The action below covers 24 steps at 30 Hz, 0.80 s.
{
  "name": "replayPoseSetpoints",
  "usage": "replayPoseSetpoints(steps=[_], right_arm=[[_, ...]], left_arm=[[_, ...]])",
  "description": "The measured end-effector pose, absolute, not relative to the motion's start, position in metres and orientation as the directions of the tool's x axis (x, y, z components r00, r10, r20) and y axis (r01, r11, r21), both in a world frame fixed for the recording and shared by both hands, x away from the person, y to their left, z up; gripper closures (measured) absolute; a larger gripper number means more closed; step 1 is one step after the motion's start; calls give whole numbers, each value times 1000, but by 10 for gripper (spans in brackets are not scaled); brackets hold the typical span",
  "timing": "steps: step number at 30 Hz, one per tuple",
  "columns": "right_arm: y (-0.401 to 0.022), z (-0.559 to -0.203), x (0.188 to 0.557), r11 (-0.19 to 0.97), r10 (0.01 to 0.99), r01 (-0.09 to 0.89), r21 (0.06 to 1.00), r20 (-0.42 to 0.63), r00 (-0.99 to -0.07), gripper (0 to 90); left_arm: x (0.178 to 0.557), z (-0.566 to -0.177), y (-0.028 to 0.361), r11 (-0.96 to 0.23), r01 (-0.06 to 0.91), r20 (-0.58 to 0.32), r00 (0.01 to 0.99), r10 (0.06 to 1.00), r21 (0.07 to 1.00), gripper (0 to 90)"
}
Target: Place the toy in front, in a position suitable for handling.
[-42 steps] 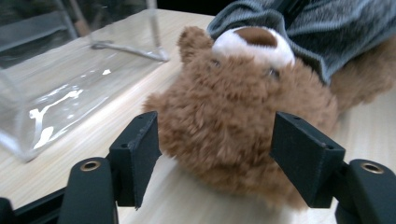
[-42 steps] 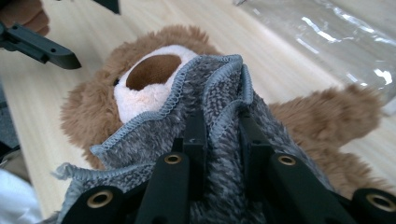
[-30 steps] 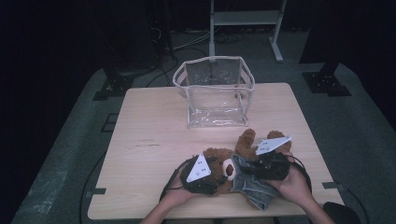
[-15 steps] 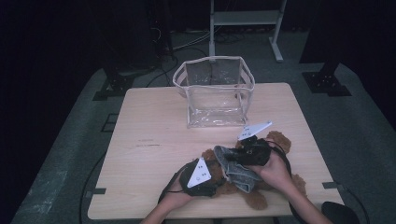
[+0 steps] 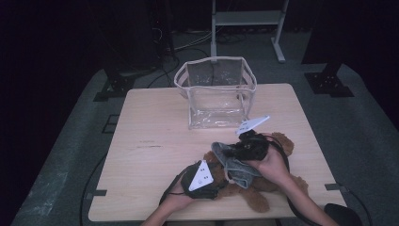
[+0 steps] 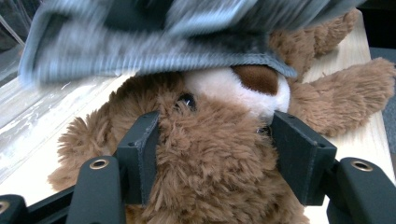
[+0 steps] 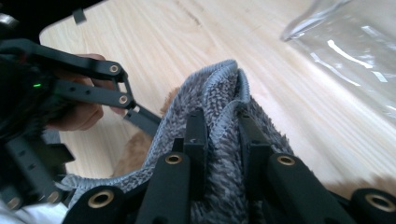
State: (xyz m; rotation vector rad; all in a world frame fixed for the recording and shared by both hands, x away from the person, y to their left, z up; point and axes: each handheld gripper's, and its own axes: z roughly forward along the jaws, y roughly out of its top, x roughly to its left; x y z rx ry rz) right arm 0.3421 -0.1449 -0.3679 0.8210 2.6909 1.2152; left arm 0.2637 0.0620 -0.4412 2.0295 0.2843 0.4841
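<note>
One teddy bear point(image 5: 263, 183), one grey cloth point(image 5: 230, 160), one clear bag point(image 5: 216, 92), two tongs.

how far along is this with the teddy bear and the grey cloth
Done: the left tongs have just been closing around the teddy bear at its head, pinning it to the table. In hand: the right tongs pinch the grey cloth, lifted over the bear. Left: probably getting the cloth clear; the clear bag holds nothing.
</note>
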Motion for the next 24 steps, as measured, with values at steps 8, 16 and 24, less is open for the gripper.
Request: replayPoseSetpoints(steps=[8,16,24], right_arm=[[-148,-378,352,599,550,476,644,101,-829,764],[-145,-368,344,556,521,452,697,131,-843,761],[-152,-379,351,602,579,470,646,54,-814,761]], left_arm=[[265,-442,63,-483,4,211,896,390,876,354],[264,-443,62,-482,-1,214,897,388,876,355],[265,-443,63,-487,0,218,894,391,874,352]])
